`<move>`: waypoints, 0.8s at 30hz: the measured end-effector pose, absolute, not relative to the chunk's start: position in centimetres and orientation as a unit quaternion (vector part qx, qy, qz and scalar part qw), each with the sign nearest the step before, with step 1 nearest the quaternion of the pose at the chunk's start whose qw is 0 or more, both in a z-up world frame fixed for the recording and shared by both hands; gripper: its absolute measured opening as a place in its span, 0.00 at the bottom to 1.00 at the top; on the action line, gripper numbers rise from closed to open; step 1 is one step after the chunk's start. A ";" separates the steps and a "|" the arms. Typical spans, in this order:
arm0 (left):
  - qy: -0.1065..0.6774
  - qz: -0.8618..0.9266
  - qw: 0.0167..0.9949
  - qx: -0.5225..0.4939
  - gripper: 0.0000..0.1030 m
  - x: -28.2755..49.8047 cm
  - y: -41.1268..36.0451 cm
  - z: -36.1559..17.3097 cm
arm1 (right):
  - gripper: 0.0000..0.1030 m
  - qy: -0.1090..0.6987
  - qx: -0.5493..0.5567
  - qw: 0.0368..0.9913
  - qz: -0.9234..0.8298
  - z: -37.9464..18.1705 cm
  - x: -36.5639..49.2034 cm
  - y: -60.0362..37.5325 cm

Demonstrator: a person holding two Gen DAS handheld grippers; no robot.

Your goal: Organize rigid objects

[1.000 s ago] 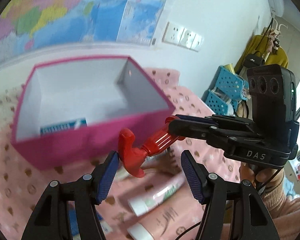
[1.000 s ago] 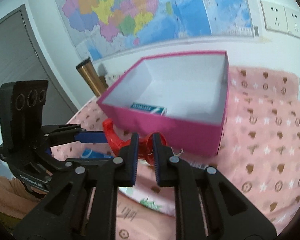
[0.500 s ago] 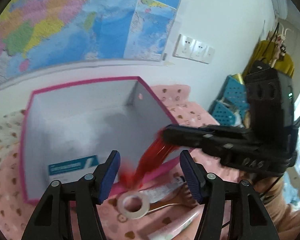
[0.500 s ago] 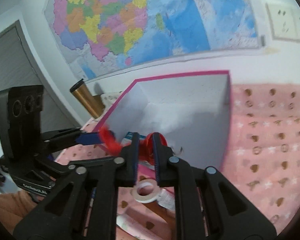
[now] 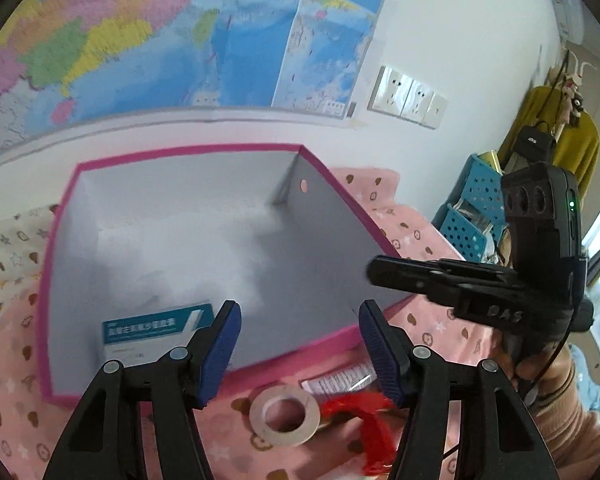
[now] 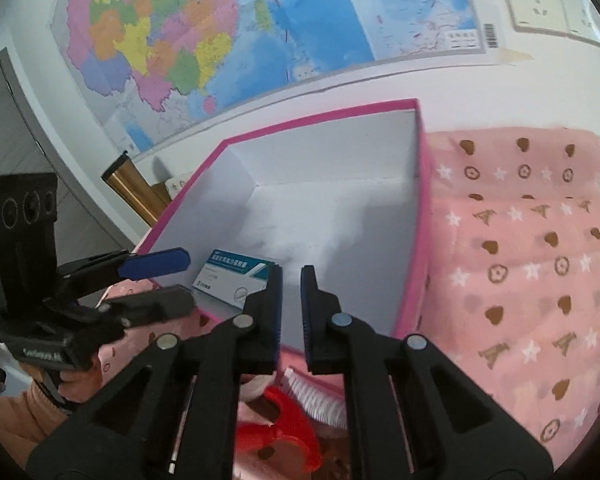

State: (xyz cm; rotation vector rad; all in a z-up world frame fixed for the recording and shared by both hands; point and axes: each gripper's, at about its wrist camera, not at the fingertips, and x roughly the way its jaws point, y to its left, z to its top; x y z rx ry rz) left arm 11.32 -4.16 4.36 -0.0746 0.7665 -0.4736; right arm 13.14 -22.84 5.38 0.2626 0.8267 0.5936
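Observation:
A pink box (image 5: 339, 340) with a white inside stands on the pink patterned cloth (image 6: 519, 260). A small blue-and-white carton (image 5: 156, 330) lies in its near left corner. My left gripper (image 5: 301, 346) is open over the box's near wall, with nothing between its blue pads. My right gripper (image 6: 291, 308) is shut with nothing in it, out over the box's near edge. A red brush (image 6: 280, 436) with white bristles lies below it, in front of the box. In the left wrist view the red brush (image 5: 363, 416) is blurred, beside a tape roll (image 5: 284, 414).
A white printed tube (image 5: 339, 376) lies by the tape. Blue baskets (image 5: 471, 216) and hanging clothes (image 5: 555, 136) are at the right. On the wall behind the box are a map (image 6: 220, 40) and sockets (image 5: 407, 96). A gold cylinder (image 6: 132, 188) stands left of the box.
The red brush, held in my right gripper a second ago, is out of it and down on the cloth before the box. Both grippers have moved forward over the box's near wall.

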 end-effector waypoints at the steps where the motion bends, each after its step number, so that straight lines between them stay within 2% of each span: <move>1: 0.363 -0.233 0.901 -0.035 0.60 10.4 -4.0 4.4 | 0.14 0.391 0.126 0.866 0.287 5.5 12.5 -23.3; 2: 0.362 -0.237 0.901 -0.036 0.61 9.9 -3.9 4.3 | 0.17 0.385 0.125 0.867 0.291 5.7 11.8 -23.6; 4: 0.360 -0.244 0.900 -0.034 0.61 8.5 -3.7 3.9 | 0.32 0.384 0.117 0.865 0.300 5.9 10.2 -24.2; 14: 0.450 -0.306 0.838 -0.051 0.62 5.9 -5.7 -1.8 | 0.33 0.484 0.126 0.814 0.295 0.1 7.0 -25.3; 18: 0.470 -0.317 0.822 -0.057 0.62 5.7 -6.4 -3.1 | 0.33 0.501 0.146 0.800 0.296 -1.4 7.2 -25.3; 21: 0.473 -0.322 0.818 -0.058 0.63 5.3 -6.7 -3.3 | 0.40 0.506 0.149 0.791 0.309 -2.0 7.2 -24.7; 24: 0.481 -0.314 0.817 -0.058 0.62 5.3 -7.1 -3.9 | 0.40 0.511 0.139 0.788 0.313 -2.5 7.2 -24.0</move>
